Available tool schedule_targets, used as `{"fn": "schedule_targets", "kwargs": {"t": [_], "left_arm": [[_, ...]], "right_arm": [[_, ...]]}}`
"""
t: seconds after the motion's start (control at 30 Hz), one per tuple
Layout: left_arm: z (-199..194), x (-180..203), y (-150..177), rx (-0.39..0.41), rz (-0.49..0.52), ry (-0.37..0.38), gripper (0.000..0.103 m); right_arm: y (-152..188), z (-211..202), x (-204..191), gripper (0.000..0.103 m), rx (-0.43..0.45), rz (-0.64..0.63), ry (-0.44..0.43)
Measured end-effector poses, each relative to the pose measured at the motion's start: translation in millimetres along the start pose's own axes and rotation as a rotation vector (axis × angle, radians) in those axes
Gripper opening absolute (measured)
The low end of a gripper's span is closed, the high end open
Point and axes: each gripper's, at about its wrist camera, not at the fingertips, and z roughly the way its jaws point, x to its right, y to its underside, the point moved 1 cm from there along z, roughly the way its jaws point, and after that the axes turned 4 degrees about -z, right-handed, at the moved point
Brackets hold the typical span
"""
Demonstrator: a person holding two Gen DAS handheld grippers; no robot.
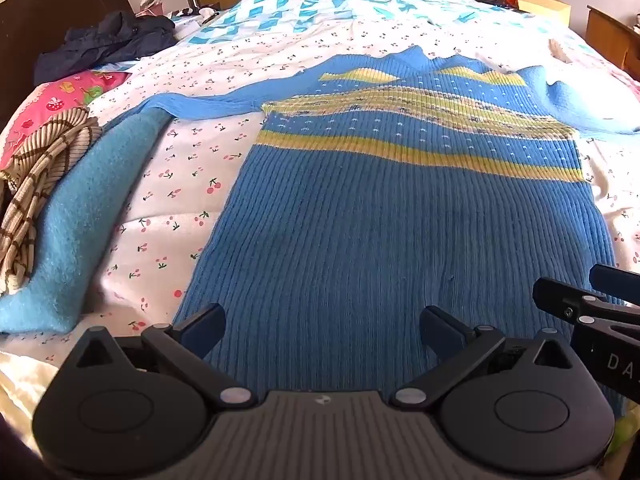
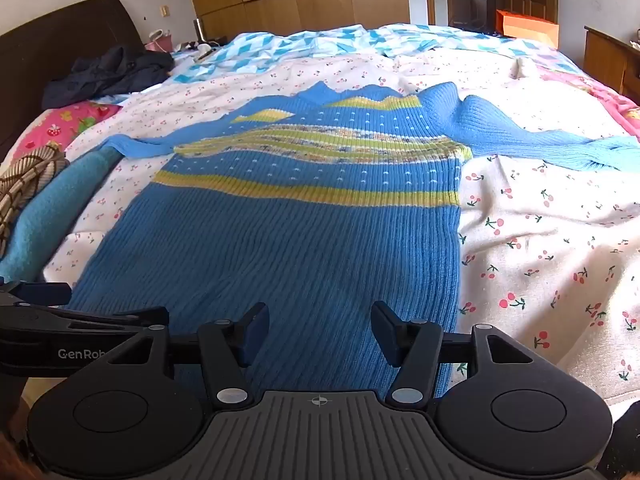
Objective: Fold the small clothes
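While one sweater (image 1: 400,240) lies flat, two grippers, left gripper (image 1: 322,330) and right gripper (image 2: 320,334), hover spread, empty.

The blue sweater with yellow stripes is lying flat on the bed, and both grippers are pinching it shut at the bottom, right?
Not quite. The blue sweater does lie flat on the bed, but neither gripper pinches it. The left gripper and the right gripper both stand open above its bottom edge, as each wrist view shows.
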Motion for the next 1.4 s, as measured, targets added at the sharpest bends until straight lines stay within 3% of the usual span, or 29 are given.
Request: {"fn": "schedule_targets", "kwargs": {"t": [1.4], "left_arm": [[21,-6,13,-0.109,-0.059,0.03,0.103]], "right_arm": [[10,10,0,0.057,-0.057,-0.011,0.008]]}}
